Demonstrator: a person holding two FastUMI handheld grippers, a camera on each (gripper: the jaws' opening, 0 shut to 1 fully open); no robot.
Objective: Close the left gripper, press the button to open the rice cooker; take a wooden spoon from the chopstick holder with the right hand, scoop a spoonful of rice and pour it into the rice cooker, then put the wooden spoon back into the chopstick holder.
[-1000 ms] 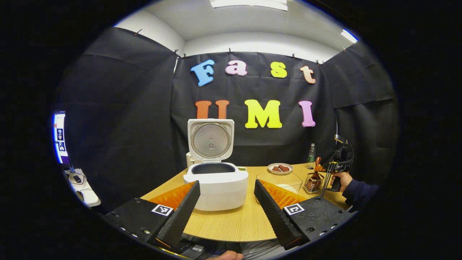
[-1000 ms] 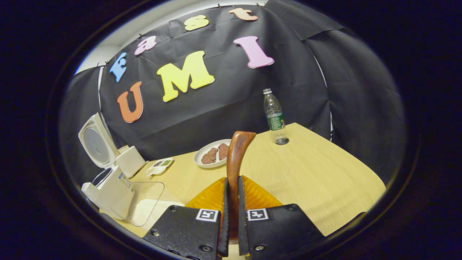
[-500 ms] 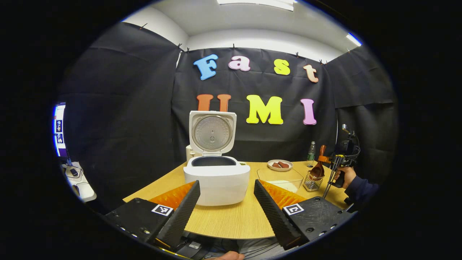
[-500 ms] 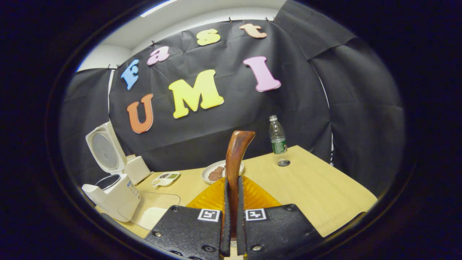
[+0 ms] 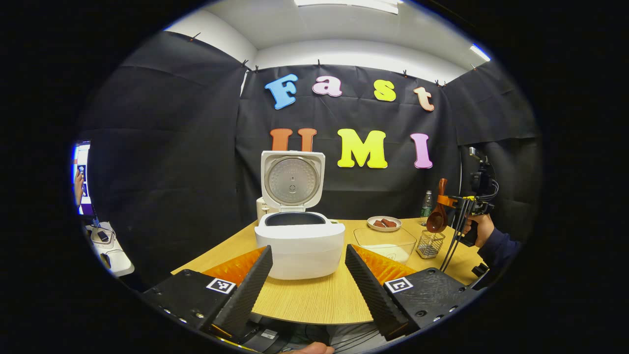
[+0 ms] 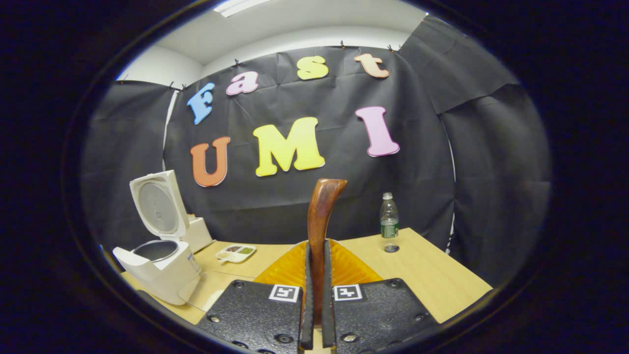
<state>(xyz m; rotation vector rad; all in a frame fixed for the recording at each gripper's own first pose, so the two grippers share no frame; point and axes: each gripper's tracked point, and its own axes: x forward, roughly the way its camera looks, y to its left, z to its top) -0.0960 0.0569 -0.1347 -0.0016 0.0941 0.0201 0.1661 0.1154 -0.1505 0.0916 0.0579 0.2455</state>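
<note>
Risen since a second ago: right gripper, pinching the wooden spoon by its handle, bowl now hanging clear above the chopstick holder. Left gripper spread, idle before the open rice cooker. Step in hand: spoon withdrawal; next, I judge, a carry leftward and a dip into the clear rice container.

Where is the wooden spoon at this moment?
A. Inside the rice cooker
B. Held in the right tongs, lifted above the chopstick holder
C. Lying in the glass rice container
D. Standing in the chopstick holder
B: the right tongs are shut on the wooden spoon, whose bowl hangs just above the chopstick holder, clear of it.
</note>
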